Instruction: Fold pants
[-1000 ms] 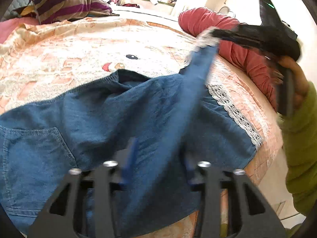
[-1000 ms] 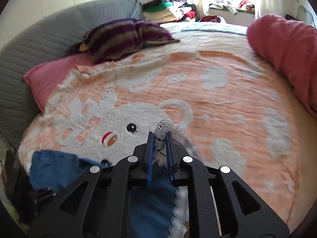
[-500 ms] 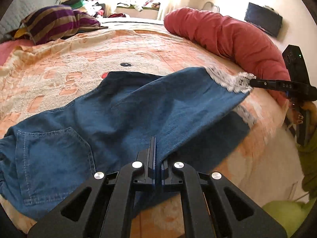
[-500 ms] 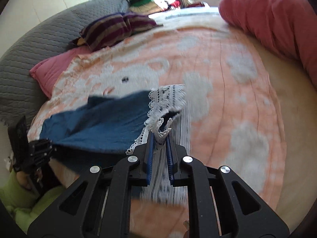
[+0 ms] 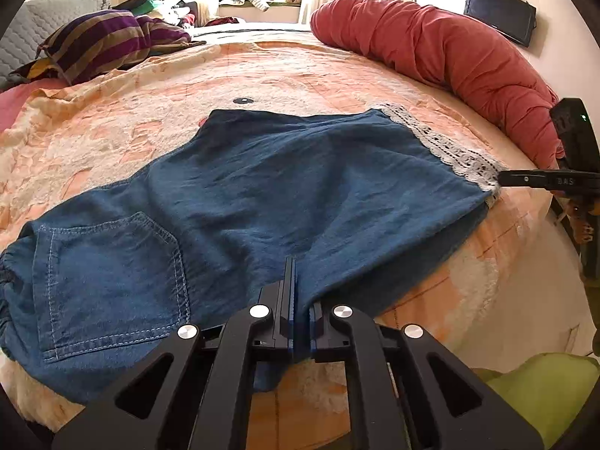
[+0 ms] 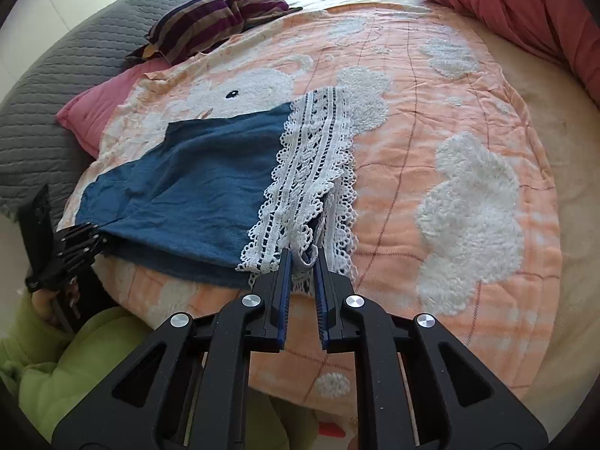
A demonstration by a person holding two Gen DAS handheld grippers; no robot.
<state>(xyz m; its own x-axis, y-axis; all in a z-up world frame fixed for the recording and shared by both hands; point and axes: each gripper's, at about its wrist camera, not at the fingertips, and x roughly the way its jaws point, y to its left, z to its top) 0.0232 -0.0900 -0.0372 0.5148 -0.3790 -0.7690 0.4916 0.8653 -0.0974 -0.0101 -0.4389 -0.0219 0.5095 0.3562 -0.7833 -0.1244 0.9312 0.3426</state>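
Blue denim pants (image 5: 262,202) with a white lace hem (image 5: 442,142) lie on the bed, one leg folded over the other, back pocket at the left. My left gripper (image 5: 296,273) is shut on the near edge of the pants. My right gripper (image 6: 302,258) is shut on the lace hem (image 6: 311,172) at the leg end, near the bed's edge. Each gripper also shows in the other's view: the right one (image 5: 525,179) at the hem, the left one (image 6: 80,242) at the pants' near edge.
The bed has an orange and white blanket (image 6: 431,120). A red rolled duvet (image 5: 450,60) lies along the right side. A striped pillow (image 5: 112,41), a pink pillow (image 6: 97,105) and a grey headboard (image 6: 45,86) are at the far side. My green sleeve (image 6: 56,367) is below.
The lifted pant leg has been carried across and laid flat over the other leg. My left gripper closed on the near edge; the right kept hold of the lace hem.
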